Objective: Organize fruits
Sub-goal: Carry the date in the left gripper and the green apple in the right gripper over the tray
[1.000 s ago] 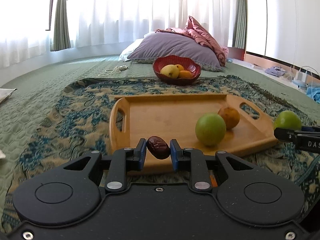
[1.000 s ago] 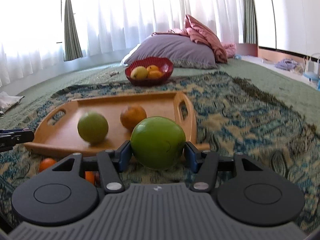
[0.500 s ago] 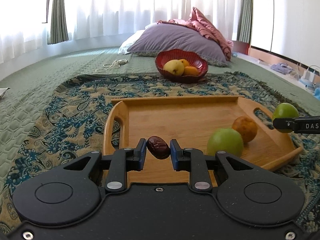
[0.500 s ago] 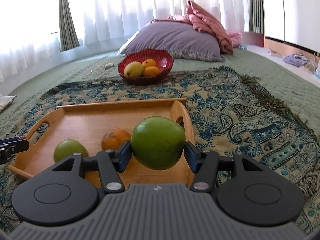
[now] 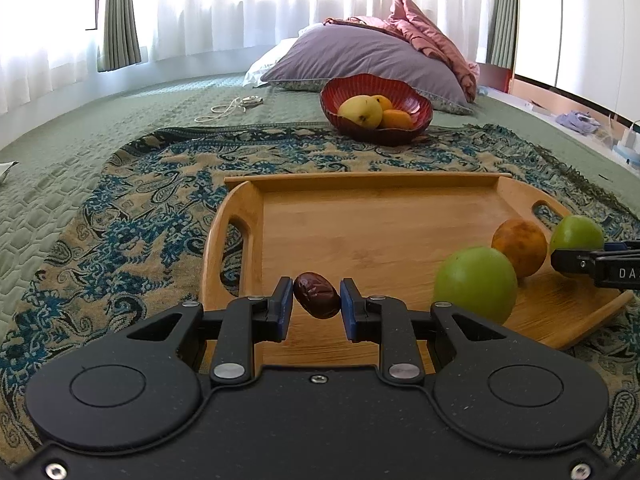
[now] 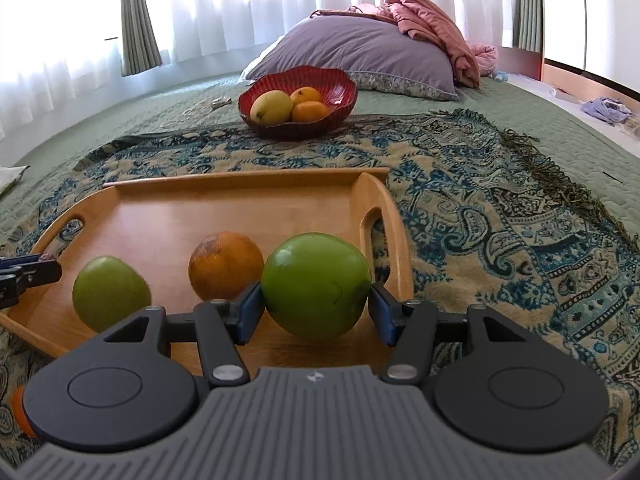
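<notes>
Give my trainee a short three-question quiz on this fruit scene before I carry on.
1. True or false: the left claw is shut on a dark red date.
2. What does the right claw grip?
3. How many fruits rest on the wooden tray: A one, B two, C four?

Key:
1. True.
2. A green apple.
3. B: a green fruit and an orange.

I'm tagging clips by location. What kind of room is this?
Most likely a bedroom: the pillow and crumpled pink bedding lie on a quilted green bedspread, and curtained windows run behind it.
</notes>
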